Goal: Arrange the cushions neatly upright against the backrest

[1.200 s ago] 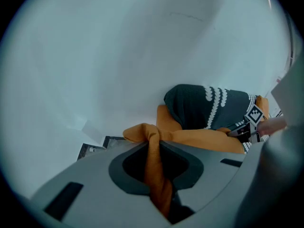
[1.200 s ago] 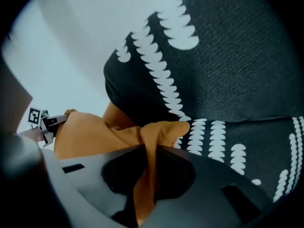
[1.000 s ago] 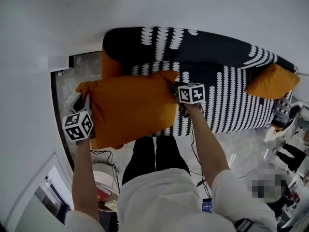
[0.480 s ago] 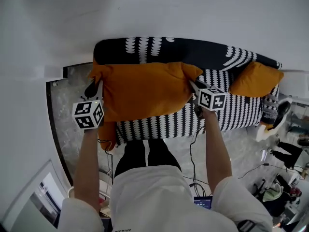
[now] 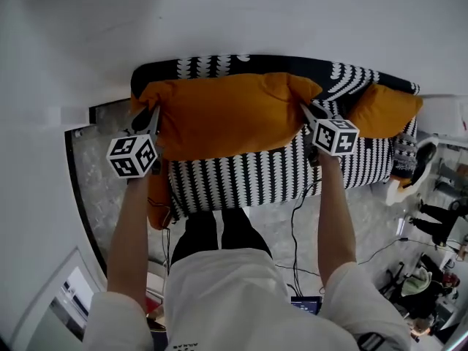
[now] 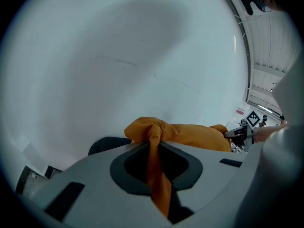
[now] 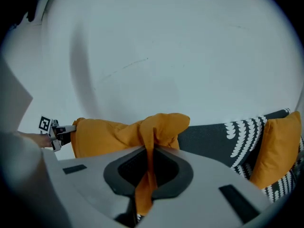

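Note:
A large orange cushion (image 5: 227, 115) hangs stretched between my two grippers, in front of the backrest of a black sofa with white patterning (image 5: 241, 178). My left gripper (image 5: 152, 123) is shut on the cushion's left corner (image 6: 152, 141). My right gripper (image 5: 306, 114) is shut on its right corner (image 7: 152, 129). A second orange cushion (image 5: 384, 110) leans at the sofa's right end, also visible in the right gripper view as an orange cushion (image 7: 278, 146). Part of a third orange cushion (image 5: 157, 199) shows at the sofa's left end, below my left gripper.
A plain white wall (image 5: 234, 13) stands behind the sofa. Grey stone floor (image 5: 110, 159) shows left of it. Cables (image 5: 296, 218) trail on the floor in front. People and gear (image 5: 431, 210) crowd the lower right.
Both grippers carried the large cushion up and away from me toward the backrest. The cushion has been spread wider, with the grippers further apart.

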`<state>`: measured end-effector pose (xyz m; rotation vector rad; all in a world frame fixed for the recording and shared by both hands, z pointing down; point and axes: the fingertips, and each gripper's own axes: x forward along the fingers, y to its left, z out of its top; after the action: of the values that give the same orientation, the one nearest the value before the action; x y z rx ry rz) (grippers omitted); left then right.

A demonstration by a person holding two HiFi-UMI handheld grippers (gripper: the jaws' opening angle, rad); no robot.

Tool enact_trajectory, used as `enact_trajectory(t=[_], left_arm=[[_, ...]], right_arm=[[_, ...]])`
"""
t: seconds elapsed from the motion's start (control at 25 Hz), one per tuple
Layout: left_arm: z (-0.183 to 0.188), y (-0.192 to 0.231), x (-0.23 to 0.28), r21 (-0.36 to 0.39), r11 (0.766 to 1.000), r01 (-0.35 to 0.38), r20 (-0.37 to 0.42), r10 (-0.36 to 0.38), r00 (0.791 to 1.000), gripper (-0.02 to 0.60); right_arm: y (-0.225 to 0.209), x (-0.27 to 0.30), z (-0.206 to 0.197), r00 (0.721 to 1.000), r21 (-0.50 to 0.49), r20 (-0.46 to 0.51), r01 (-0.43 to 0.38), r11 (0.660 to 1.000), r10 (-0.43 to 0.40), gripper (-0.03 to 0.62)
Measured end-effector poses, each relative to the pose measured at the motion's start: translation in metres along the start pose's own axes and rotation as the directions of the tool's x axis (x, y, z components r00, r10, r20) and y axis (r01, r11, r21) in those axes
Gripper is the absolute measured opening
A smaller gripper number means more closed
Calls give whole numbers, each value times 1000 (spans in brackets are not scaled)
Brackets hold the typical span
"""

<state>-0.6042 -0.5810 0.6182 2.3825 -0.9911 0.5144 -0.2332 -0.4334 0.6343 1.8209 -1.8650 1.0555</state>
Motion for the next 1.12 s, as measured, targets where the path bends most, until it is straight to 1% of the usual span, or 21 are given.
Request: enact_trajectory(t=[0.16,0.32,0.44,0.56,0.68,0.76,0.84,0.96,1.0,1.12], left_arm=[[-10,3,15,5,1000,6,-17,-6,1000,52],[-33,20,32,2,1000,-8,-62,8,998,52],[-52,41,49,5,999,-33,-109,33,994,52],[-74,60,67,-6,997,-71,-166,69,984,58],[-85,77,78,-29,995,-100,-193,92,977,69],[-83,84,87,-33,993,-110,-201,102,974,84],[-79,91,91,-27,992,-126,-217,117,969,111],[-76,99,81,-14,984,-175,-231,168,959,204],[-75,100,74,-3,981,-192,-229,187,955,221],[-70,92,44,12,972,-235,-208,232,950,245]], right_arm=[[-8,10,1,1000,-11,-8,18,1000,-18,32],[-12,37,-20,999,2,-38,22,1000,-22,32],[-14,67,-37,997,-27,-73,34,999,-36,34],[-16,94,-50,993,-72,-110,42,997,-50,34],[-19,112,-53,993,-48,-111,37,998,-42,42],[-24,121,-49,994,-31,-103,38,999,-41,73],[-29,126,-44,995,-19,-93,37,999,-38,140],[-32,114,-41,997,-28,-73,34,999,-36,219],[-34,107,-42,997,-37,-67,35,999,-38,237],[-40,81,-44,998,-36,-38,42,998,-44,250]])
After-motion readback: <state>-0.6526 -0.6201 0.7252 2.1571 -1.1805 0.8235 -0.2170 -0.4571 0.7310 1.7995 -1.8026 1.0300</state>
